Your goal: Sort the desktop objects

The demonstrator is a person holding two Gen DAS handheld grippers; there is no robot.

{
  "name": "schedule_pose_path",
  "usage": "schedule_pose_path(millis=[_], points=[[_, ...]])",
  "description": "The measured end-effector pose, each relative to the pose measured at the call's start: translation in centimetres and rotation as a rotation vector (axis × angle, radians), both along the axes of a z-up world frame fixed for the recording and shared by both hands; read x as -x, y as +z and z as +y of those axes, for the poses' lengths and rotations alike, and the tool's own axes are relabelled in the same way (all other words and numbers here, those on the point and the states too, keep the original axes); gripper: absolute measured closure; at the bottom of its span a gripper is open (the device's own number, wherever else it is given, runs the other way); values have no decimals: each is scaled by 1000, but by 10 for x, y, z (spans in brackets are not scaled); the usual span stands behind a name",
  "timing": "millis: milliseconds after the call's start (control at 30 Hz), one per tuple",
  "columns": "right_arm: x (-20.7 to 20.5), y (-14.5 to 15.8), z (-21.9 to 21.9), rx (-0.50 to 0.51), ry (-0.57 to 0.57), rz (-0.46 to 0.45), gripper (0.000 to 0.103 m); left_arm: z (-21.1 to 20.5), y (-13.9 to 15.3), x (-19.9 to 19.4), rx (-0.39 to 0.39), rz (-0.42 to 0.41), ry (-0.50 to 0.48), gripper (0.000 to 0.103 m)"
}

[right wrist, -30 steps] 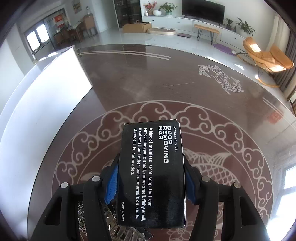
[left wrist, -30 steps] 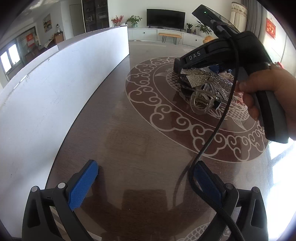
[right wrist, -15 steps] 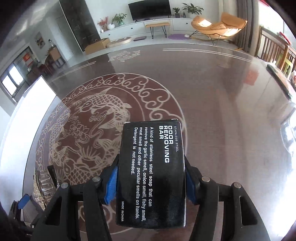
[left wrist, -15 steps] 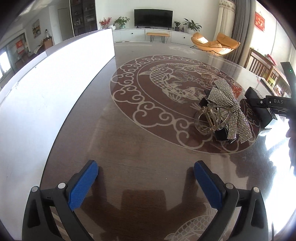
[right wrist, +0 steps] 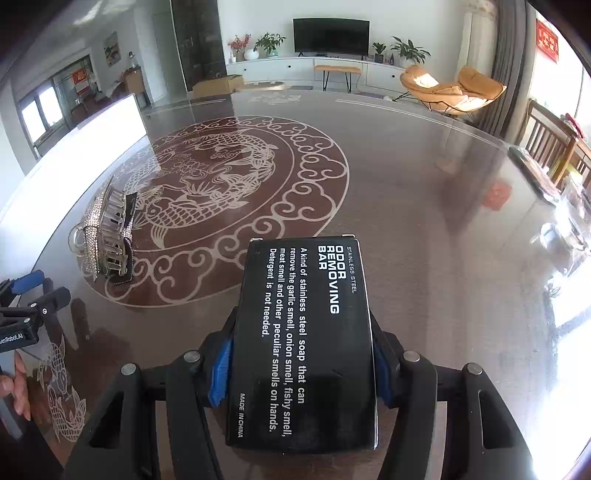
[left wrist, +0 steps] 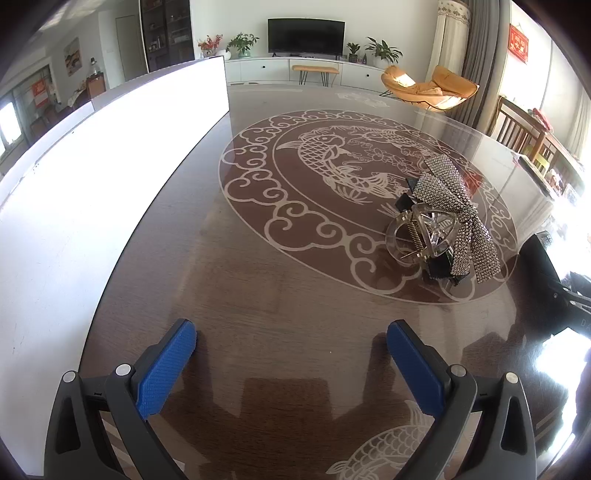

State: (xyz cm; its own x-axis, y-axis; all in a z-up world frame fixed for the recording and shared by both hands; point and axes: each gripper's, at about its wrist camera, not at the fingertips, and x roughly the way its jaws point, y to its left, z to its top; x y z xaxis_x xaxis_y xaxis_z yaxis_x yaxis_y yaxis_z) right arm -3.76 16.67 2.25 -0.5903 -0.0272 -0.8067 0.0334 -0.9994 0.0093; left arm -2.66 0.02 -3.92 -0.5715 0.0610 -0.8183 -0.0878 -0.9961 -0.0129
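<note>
The right gripper (right wrist: 301,369) grips the black box (right wrist: 304,343) between its pads, above the table (right wrist: 424,229). The left gripper (left wrist: 291,363) stands released, empty. Ahead and right of it, the hair clips (left wrist: 439,229) remain piled, unsorted. Sorting appears early.

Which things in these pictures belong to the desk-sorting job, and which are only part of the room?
Belonging to the job:
- black odor removing bar box, clamped in the right tool
- rhinestone bow
- clear hair claw clip
- left tool, open and empty

Just lying about:
- television
- orange lounge chair
- potted plants
</note>
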Motion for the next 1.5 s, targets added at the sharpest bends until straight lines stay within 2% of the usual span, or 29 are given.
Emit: schedule_pose_path(millis=[167, 233, 267, 467, 600, 1500], points=[[-8, -2, -8, -11, -3, 31, 39, 0, 0, 0, 7, -2, -2, 0], [-7, -5, -13, -21, -1, 19, 25, 1, 0, 1, 12, -3, -3, 0], [-7, -6, -14, -19, -2, 8, 12, 1, 0, 2, 12, -3, -4, 0], [-4, -7, -11, -24, -17, -4, 4, 1, 0, 3, 12, -3, -4, 0], [-4, -8, -9, -23, -22, -10, 0, 1, 0, 3, 12, -3, -5, 0], [-5, -8, -9, -24, -23, -11, 0, 2, -1, 4, 13, -2, -4, 0]])
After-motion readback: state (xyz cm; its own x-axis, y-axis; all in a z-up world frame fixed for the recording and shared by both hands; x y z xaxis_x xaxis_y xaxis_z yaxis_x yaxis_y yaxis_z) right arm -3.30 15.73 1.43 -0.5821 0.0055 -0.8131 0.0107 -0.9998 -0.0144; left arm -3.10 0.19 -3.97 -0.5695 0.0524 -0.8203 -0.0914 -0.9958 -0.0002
